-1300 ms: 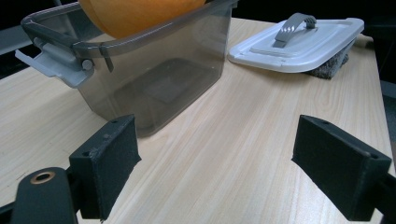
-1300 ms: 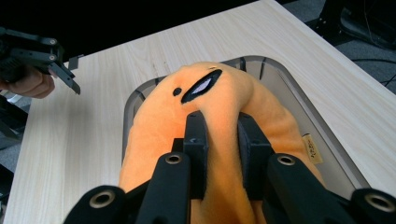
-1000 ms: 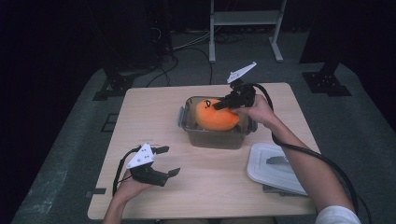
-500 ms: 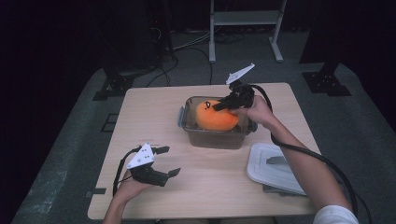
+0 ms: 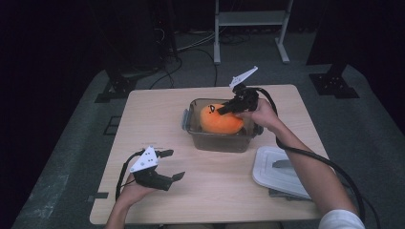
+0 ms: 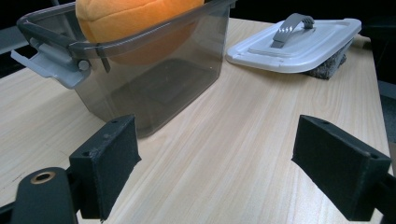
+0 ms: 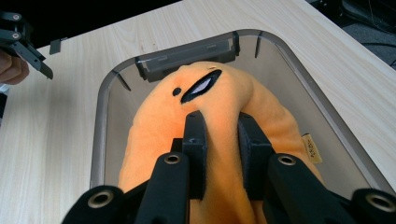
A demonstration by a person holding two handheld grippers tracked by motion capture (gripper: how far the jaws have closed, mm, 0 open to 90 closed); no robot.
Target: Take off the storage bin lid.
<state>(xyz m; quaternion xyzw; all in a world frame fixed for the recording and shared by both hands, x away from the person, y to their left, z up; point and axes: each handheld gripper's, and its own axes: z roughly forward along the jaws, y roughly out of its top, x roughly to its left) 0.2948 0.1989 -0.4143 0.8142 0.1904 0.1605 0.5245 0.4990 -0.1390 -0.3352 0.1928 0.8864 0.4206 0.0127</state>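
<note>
Now, table: pale wood-grain rectangular tabletop (image 5: pixel 267 191), smooth and matt, with rounded corners; it stands on grey carpet.
Bin: smoky-grey translucent plastic tub (image 5: pixel 216 139), rectangular with rounded corners and a thick rim; a light grey latch is hinged on its end wall in the left gripper view (image 6: pixel 51 70). It stands near the middle of the table toward the far edge.
Toy: soft orange plush toy (image 5: pixel 219 120), rounded and fuzzy, with a black stitched oval mark and a small black dot on its upper face (image 7: pixel 201 86) and a small tan fabric tag at its side. It sits inside the tub, bulging up above the rim.
Lid: white plastic lid with a grey arched handle (image 5: pixel 282 171), flat and rounded at the corners; it lies at the table's near right corner, resting on a dark grey rough-looking pad (image 6: pixel 329 65), well apart from the tub.
Right gripper (image 7: pixel 219 135): held over the tub, its black jaws faced with rough dark padding; they stand drawn close together, pinching a ridge of the orange plush between them. A black cable (image 5: pixel 305 155) trails back along the forearm.
Left gripper (image 6: pixel 215 168): held low over the near left part of the table, its jaws spread wide with bare tabletop between them; it grips nothing. Its fuzzy black pads (image 6: pixel 109 154) point toward the tub, short of its wall.
</note>
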